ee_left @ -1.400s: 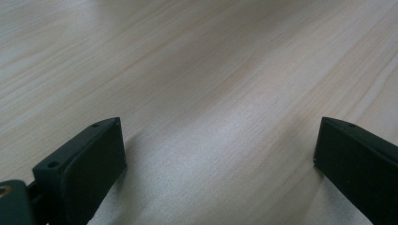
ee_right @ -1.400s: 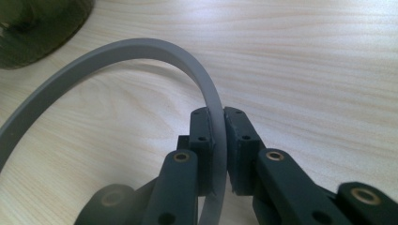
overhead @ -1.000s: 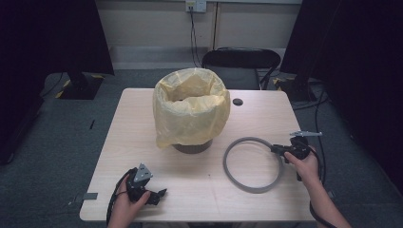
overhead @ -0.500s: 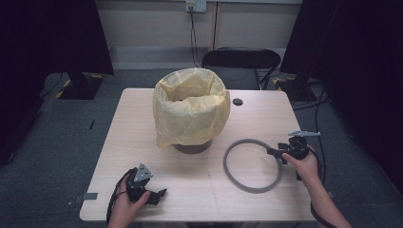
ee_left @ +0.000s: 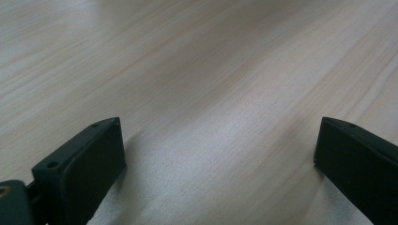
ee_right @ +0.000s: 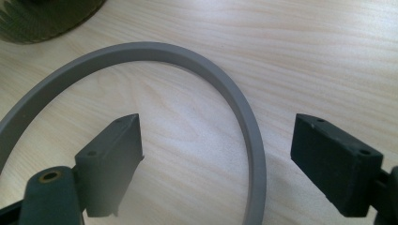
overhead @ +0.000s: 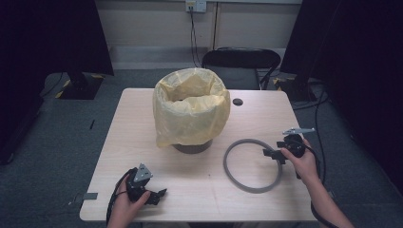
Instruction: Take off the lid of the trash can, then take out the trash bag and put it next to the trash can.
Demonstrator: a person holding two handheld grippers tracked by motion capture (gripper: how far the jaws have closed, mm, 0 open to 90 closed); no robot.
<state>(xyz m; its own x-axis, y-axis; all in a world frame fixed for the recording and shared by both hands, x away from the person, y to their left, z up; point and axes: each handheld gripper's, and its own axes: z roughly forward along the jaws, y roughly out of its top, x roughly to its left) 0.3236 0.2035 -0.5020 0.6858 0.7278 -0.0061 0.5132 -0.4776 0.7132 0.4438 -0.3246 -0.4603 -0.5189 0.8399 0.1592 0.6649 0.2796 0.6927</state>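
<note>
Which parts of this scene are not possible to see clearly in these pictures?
- Bin, high view: the yellow bag covers its wall; just the dark base shows.
- Inside of the bag, high view: its depth is hidden by its own folds.
- Grey ring, right gripper view: cut off by the left and bottom edges.
- Small dark round spot on the table, high view: too small to identify.

Right hand-held gripper (overhead: pixel 272 155) jaws just opened wide; left hand-held gripper (overhead: pixel 159 194) jaws apart.

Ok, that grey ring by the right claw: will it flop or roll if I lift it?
The grey ring keeps an even curve, so probably stiff. Its thin band suggests it's light. Lying flat on the table, it shouldn't roll, though it may slide.
</note>
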